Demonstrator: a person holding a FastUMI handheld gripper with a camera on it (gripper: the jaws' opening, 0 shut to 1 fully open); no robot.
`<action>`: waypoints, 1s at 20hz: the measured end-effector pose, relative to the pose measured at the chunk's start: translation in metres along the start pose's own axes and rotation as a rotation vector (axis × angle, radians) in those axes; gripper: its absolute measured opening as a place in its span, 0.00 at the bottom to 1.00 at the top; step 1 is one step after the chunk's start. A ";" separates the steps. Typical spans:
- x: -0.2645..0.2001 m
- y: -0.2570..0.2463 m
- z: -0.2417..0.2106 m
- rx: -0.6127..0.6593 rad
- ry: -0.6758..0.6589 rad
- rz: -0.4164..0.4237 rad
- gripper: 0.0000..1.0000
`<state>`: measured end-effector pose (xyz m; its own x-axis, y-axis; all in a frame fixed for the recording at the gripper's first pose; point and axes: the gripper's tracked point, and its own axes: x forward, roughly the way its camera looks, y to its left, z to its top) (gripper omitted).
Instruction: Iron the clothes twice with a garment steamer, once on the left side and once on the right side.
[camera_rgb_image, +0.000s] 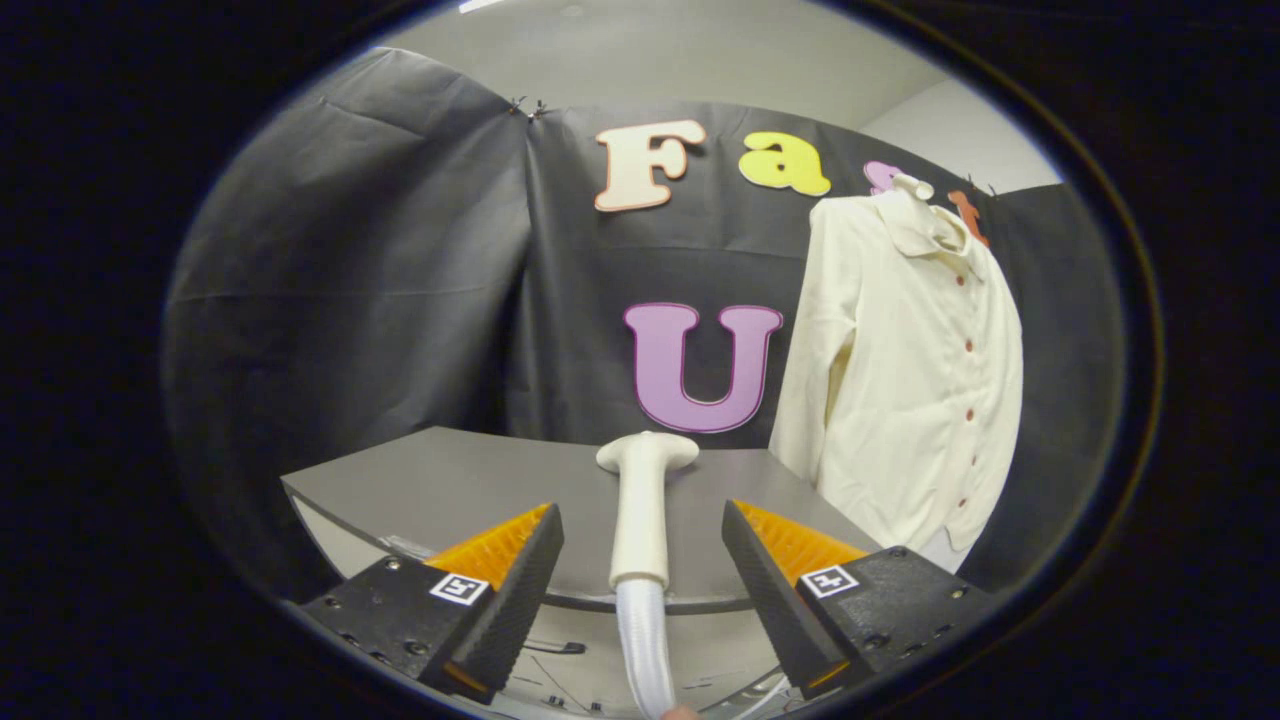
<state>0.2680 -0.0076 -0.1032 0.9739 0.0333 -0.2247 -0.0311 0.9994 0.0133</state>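
The gripper (640, 565) stands open, its fingers either side of the steamer handle (640, 520) lying on the grey table (450, 490). Best to close squarely on the handle's middle before lifting. The cream shirt (905, 370) hangs beyond, right of the table.

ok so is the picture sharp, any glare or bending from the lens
Gripper view: sharp on the shirt and steamer head; even light, no glare, only soft sheen on the table. The fisheye bows the table edge and the wall's folds. The open fingers are crisp, either side of the steamer head without touching it.
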 end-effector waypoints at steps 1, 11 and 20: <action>0.009 -0.001 -0.002 -0.007 0.012 -0.005 0.92; 0.056 0.005 -0.035 0.070 0.169 -0.010 0.49; 0.023 -0.005 -0.003 0.071 -0.021 0.027 0.38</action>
<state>0.2898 -0.0115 -0.1117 0.9774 0.0597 -0.2028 -0.0425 0.9952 0.0885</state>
